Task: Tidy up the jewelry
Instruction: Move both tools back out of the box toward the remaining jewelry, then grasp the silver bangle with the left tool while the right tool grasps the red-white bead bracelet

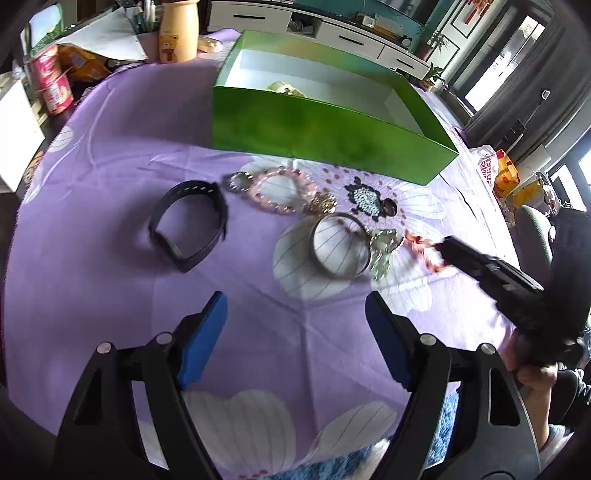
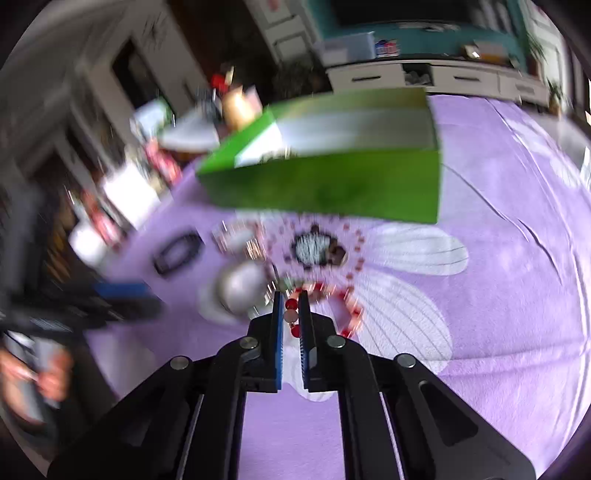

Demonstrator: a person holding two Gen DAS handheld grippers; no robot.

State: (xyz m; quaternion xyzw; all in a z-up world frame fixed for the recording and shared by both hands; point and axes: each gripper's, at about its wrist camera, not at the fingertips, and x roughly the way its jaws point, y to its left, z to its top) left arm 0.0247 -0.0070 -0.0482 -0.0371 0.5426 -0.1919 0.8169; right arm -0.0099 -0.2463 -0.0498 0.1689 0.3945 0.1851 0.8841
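Note:
Jewelry lies on a purple flowered cloth in front of an open green box (image 1: 325,129): a black watch band (image 1: 188,225), a pink bead bracelet (image 1: 284,190), a silver bangle (image 1: 340,245), a gold brooch (image 1: 323,203) and a silver-green ornament (image 1: 384,251). My left gripper (image 1: 295,314) is open and empty, short of the bangle. My right gripper (image 2: 291,299) is shut on a red and white bead bracelet (image 2: 332,302), which also shows in the left wrist view (image 1: 424,253). The green box (image 2: 332,184) stands just beyond it. The right wrist view is blurred by motion.
A yellow bear bottle (image 1: 178,33), red cans (image 1: 51,79) and snack bags (image 1: 83,61) stand at the far left. A pale item (image 1: 286,88) lies inside the box. White drawers (image 1: 332,29) run along the back. Bags (image 1: 506,173) sit at the right edge.

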